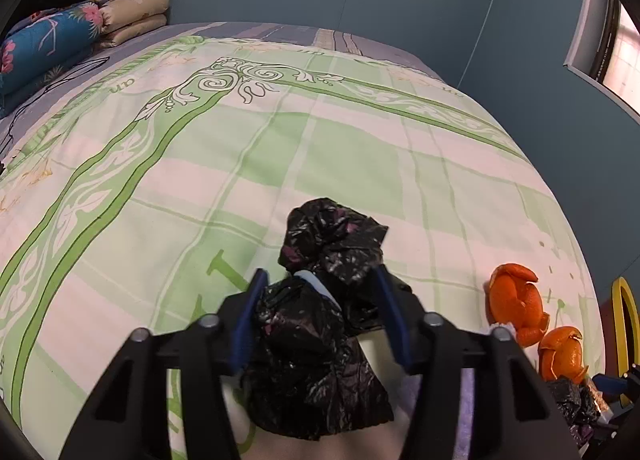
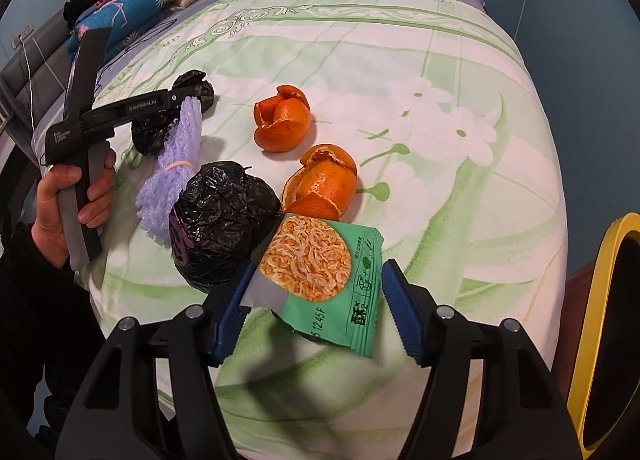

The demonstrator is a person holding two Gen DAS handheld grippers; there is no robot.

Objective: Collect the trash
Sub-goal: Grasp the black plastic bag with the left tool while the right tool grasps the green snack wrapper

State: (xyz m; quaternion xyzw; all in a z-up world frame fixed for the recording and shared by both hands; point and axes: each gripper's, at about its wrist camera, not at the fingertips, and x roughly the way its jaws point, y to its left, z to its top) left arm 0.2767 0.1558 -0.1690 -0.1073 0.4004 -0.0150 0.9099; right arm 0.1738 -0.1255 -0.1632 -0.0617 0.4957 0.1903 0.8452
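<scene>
The left gripper [image 1: 320, 316] straddles a crumpled black bag [image 1: 320, 360] low in its view, jaws seemingly not yet pressing. The right gripper [image 2: 316, 312] brackets a green snack wrapper [image 2: 324, 280], left pad touching; whether it is clamped cannot be told. Orange peels [image 2: 304, 155] lie on the bed [image 2: 440, 59] beyond. A yellow-rimmed bin [image 2: 600, 340] waits at right, contents hidden.

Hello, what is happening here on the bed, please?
A person is collecting trash from the bed with a tool in each hand. The left tool is down around a crumpled black bag; the left pad touches it, the right stands clear. The right tool straddles a green snack wrapper, apparently not yet clamped. Two orange peels, another black bag and purple foam netting lie nearby.
</scene>
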